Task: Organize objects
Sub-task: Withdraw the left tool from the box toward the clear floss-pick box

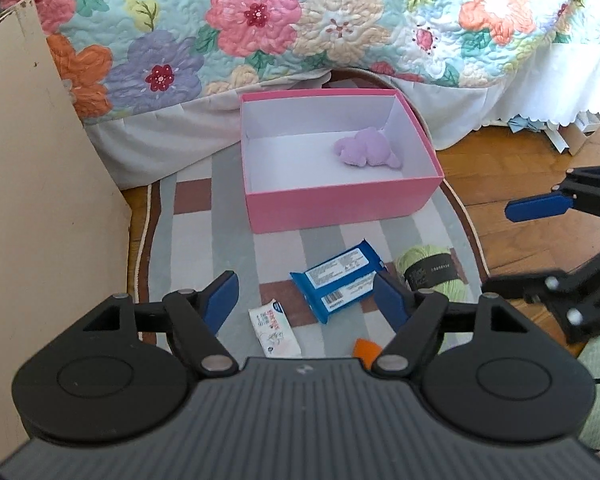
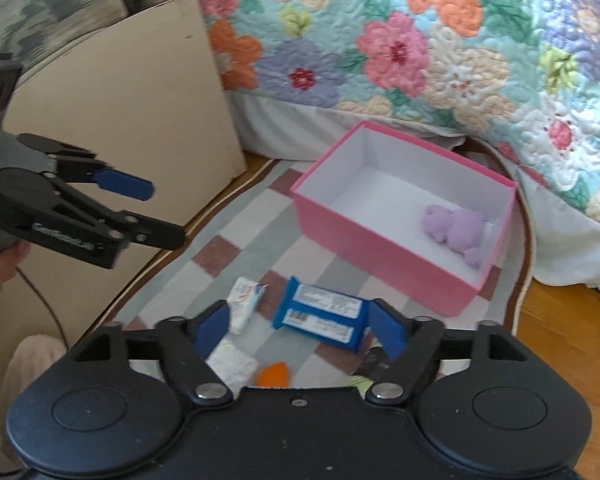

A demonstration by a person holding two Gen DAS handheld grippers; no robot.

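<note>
A pink box (image 1: 340, 204) (image 2: 380, 248) stands open on the striped rug, with a purple plush toy (image 1: 366, 147) (image 2: 456, 228) inside. In front of it lie a blue packet (image 1: 340, 280) (image 2: 320, 314), a small white tissue pack (image 1: 274, 328) (image 2: 244, 306), a green yarn skein (image 1: 432, 270) and an orange piece (image 1: 366, 349) (image 2: 274, 375). My left gripper (image 1: 306, 300) is open and empty above the packets. My right gripper (image 2: 300, 328) is open and empty above the blue packet. Each gripper shows in the other's view, the right (image 1: 540, 236) and the left (image 2: 148, 208).
A bed with a floral quilt (image 1: 300, 20) (image 2: 420, 40) rises behind the box. A beige board (image 1: 40, 200) (image 2: 120, 112) leans at the left. The rug (image 1: 204, 240) (image 2: 228, 236) lies on a wooden floor (image 1: 520, 168) (image 2: 572, 340).
</note>
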